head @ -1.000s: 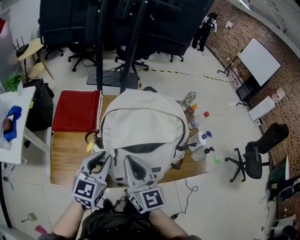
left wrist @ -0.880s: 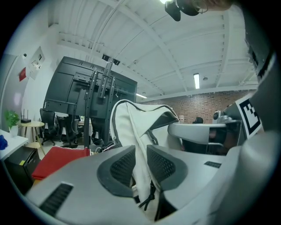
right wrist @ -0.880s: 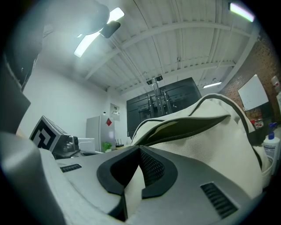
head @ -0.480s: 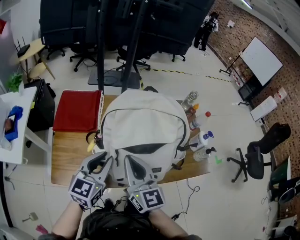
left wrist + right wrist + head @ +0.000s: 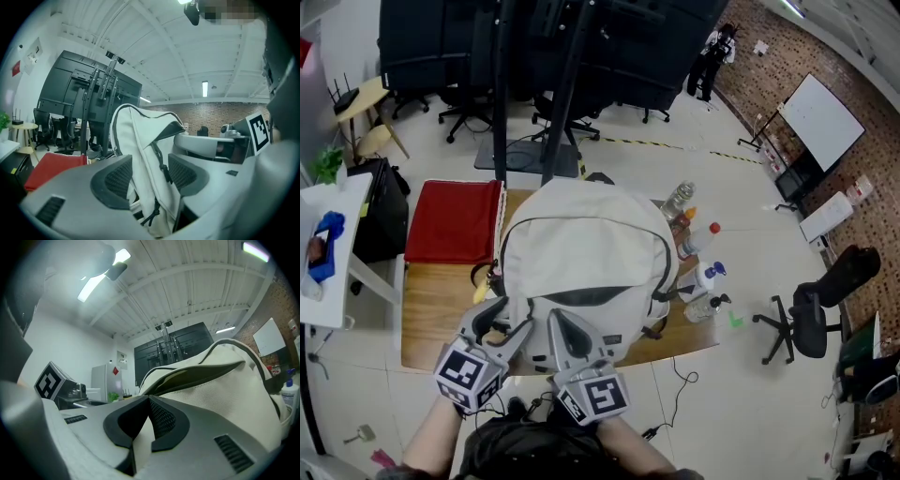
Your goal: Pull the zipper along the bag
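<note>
A white backpack (image 5: 581, 248) stands upright on the wooden table (image 5: 431, 314), its front pocket zipper gaping. My left gripper (image 5: 506, 321) is at the bag's lower left corner. Its jaws have just been opening and stand wide apart. In the left gripper view the bag's side edge (image 5: 140, 140) and a black zipper pull cord (image 5: 163, 169) lie between the left gripper's (image 5: 150, 177) pads, untouched. My right gripper (image 5: 556, 321) is shut at the bag's lower front. In the right gripper view the right gripper (image 5: 149, 399) pinches a fold of the bag's cream fabric (image 5: 225, 385).
A red cloth (image 5: 453, 220) lies on the table's far left. Several bottles (image 5: 680, 202) and a spray bottle (image 5: 709, 276) stand to the right of the bag. Black stand posts (image 5: 501, 94) rise behind the table. An office chair (image 5: 806, 319) is on the floor at right.
The left gripper's jaws have spread wide apart and the gripper has tilted slightly. The right gripper and the bag have stayed where they were.
</note>
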`<state>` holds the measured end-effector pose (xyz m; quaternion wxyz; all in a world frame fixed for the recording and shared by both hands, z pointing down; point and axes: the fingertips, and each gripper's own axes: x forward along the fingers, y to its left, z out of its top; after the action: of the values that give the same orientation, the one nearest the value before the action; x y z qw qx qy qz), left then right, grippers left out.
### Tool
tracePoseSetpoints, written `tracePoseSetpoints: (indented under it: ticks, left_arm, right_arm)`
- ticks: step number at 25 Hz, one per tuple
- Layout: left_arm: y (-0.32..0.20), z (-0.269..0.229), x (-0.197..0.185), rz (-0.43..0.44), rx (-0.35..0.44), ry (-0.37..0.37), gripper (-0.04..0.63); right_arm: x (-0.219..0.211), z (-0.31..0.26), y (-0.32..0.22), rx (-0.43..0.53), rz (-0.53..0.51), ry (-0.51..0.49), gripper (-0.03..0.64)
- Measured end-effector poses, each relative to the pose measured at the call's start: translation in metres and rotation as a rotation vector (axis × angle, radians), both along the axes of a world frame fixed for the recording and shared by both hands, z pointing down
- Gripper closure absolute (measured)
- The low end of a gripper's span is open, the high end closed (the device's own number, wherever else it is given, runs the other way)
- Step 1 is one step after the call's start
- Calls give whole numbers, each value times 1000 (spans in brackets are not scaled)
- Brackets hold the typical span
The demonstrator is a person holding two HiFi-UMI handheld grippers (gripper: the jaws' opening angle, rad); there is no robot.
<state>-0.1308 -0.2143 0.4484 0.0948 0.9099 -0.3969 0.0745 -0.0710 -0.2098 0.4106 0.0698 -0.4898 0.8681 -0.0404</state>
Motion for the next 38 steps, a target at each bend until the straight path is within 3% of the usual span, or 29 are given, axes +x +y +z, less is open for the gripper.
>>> tracePoseSetpoints:
  ticks: [4,10,15,22,27,30,33,38]
  left_arm:
    - [-4,4,-1,-13,-36,11,327]
    - [-9,-2,-2,-7,-44,96,447]
    - [-13,2,5,10,-36,56,448]
    - [-13,9,12,59,-97,128,448]
    - [-13,9,9,87,-136,164,506]
    - [-13,10,9,96,-112,130,520]
    - [-13,10,9,94,-87,97,528]
    - [-14,11,7,113,-68,78,535]
  right_arm:
    - [-2,1,-1,-8,-9,3,617]
    - [-7,6,-3,-24,-32,7,617]
    - [-11,7,-7,-31,-40,4,617]
    - [-16,13,-9,-52,-73,5,617]
    - [-23,16,-10,-52,-102,35,617]
    - [-28,18,-11,-59,-133,58,613]
    - [-35,23,-11,-85,-163,72,564]
    - [-34,27,-18,-136,-144,67,551]
